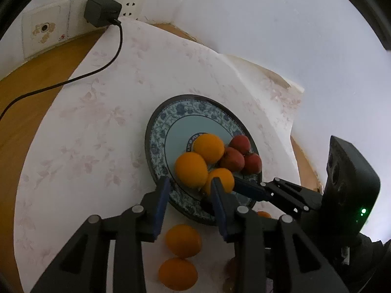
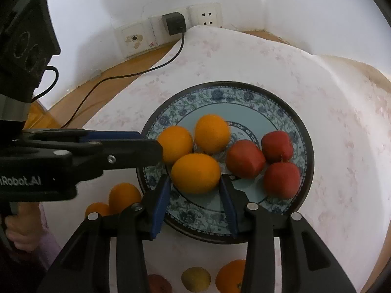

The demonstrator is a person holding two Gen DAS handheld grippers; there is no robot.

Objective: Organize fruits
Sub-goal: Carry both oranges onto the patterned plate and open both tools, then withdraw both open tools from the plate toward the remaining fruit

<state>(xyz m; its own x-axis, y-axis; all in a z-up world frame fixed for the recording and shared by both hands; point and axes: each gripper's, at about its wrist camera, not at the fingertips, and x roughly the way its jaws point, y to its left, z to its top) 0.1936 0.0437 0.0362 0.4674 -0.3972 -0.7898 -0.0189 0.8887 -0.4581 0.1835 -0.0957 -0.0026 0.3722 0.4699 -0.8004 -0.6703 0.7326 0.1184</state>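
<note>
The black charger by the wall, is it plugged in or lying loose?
Plugged in: the black charger sits in a wall socket, its cable trailing across the table.

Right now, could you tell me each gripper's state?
Left gripper: open, empty.
Right gripper: around an orange; whether gripping, cannot tell.

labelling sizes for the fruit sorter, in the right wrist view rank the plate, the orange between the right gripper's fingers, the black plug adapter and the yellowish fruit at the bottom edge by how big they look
1. plate
2. orange
3. and 4. black plug adapter and yellowish fruit look about alike; the adapter sits farther from the camera, so no ranking between them.
</note>
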